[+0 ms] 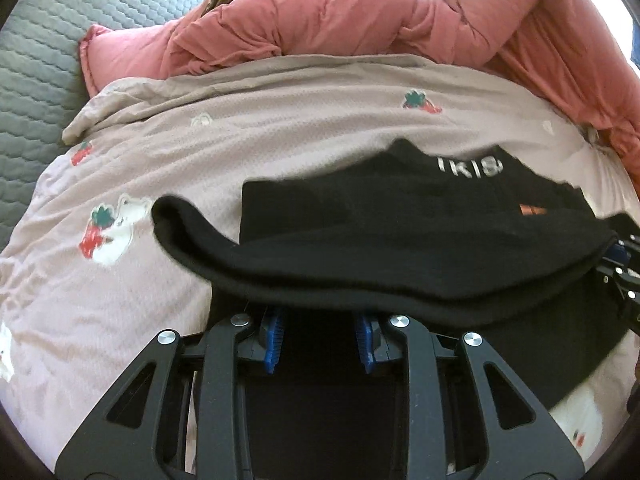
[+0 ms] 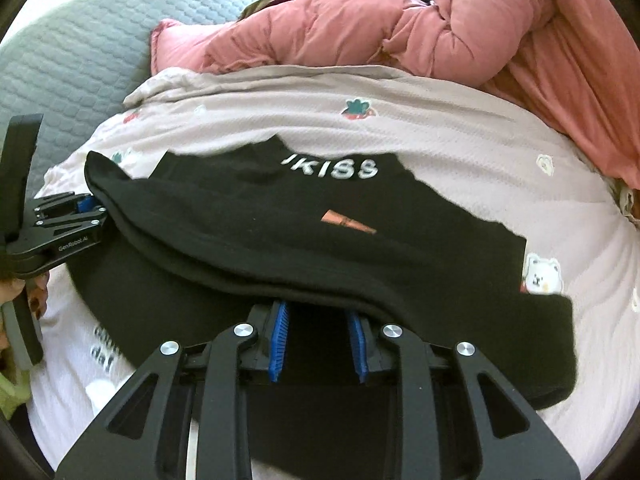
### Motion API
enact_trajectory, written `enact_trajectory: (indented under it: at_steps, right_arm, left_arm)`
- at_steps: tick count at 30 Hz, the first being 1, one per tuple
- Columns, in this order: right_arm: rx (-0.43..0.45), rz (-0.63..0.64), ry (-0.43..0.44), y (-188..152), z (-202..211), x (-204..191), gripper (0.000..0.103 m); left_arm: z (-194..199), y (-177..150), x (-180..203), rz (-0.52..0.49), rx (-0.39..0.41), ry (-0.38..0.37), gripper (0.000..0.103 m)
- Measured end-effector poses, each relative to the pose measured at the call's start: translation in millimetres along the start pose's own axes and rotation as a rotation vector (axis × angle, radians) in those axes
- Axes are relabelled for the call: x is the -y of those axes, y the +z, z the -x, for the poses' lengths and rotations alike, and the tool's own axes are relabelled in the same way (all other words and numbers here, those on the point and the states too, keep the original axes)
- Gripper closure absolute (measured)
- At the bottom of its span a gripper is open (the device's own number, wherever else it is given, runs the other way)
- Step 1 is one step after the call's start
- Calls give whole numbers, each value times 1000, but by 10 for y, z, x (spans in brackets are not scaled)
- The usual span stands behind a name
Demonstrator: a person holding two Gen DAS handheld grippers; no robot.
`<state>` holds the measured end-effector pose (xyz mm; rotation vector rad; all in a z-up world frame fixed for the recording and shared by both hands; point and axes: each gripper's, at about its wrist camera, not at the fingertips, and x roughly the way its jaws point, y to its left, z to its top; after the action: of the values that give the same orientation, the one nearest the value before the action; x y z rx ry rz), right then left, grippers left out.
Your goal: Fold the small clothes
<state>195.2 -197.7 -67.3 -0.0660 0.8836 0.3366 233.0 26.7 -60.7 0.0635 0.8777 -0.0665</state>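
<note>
both grippers – apparently pinching black garment's folded edge.

Right gripper clamps the black garment, its folded edge draped over the blue pads; left gripper pinches the far corner above the bed sheet.

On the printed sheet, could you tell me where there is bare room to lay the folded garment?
Bare printed sheet lies left of the black garment, bordered by the grey quilt; a strip runs between the garment and the pink duvet. It is crowded in the foreground around both tools.
</note>
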Motion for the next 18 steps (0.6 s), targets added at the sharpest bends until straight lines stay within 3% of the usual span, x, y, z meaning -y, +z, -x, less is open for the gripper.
enact_trajectory:
  at_steps: [10, 15, 18]
  right_arm:
    - [46, -127, -17, 404, -133, 367, 78]
    - [122, -186, -75, 467, -95, 591, 77]
    - [176, -206, -113, 415, 31, 742, 67]
  left_arm:
    - [-26, 469, -267, 121, 32, -4, 80]
    - [52, 466, -516, 206, 62, -13, 80]
    - [57, 389, -670, 247, 61, -6, 78]
